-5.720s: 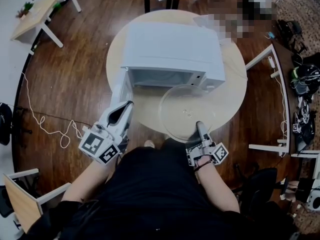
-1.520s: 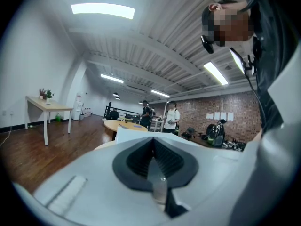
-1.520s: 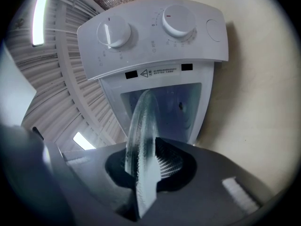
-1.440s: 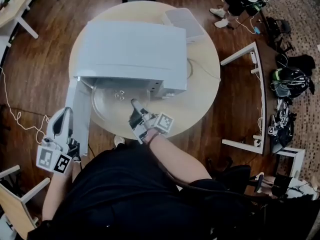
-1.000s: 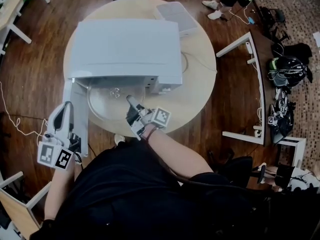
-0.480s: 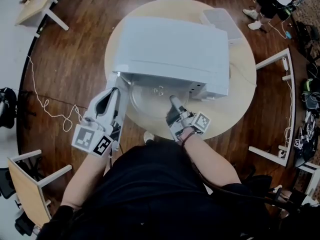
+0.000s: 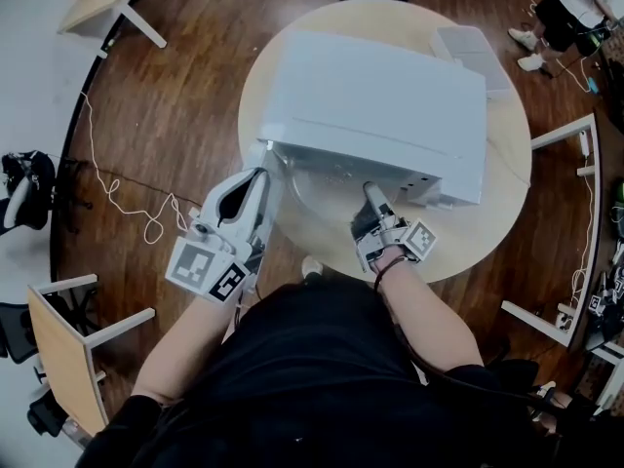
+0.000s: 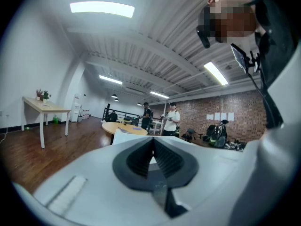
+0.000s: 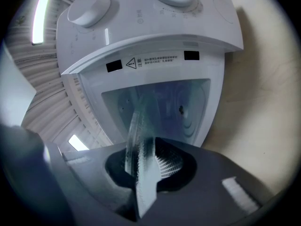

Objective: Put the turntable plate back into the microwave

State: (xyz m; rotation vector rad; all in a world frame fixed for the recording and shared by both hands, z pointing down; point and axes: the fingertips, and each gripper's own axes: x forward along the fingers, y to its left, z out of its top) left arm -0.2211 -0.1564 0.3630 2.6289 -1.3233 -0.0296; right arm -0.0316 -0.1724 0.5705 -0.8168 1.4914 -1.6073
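The white box-shaped microwave [image 7: 380,105] stands on the round pale wooden desk [image 7: 487,203] with its door [image 7: 265,164] swung out to the left. The left gripper [image 7: 252,183] sits just beside that door, fingers pressed together on nothing, probably to keep the door from swinging into the way. The right gripper [image 9: 146,160] pinches the near rim of the clear round glass turntable plate [image 9: 138,126], which reaches well into the open cavity and, in the head view, hardly shows past the front. Gripping the rim keeps the fingers outside while the glass goes in. Room is tight: the control panel with two knobs [image 9: 141,8] flanks one side and the cavity floor lies close beneath.
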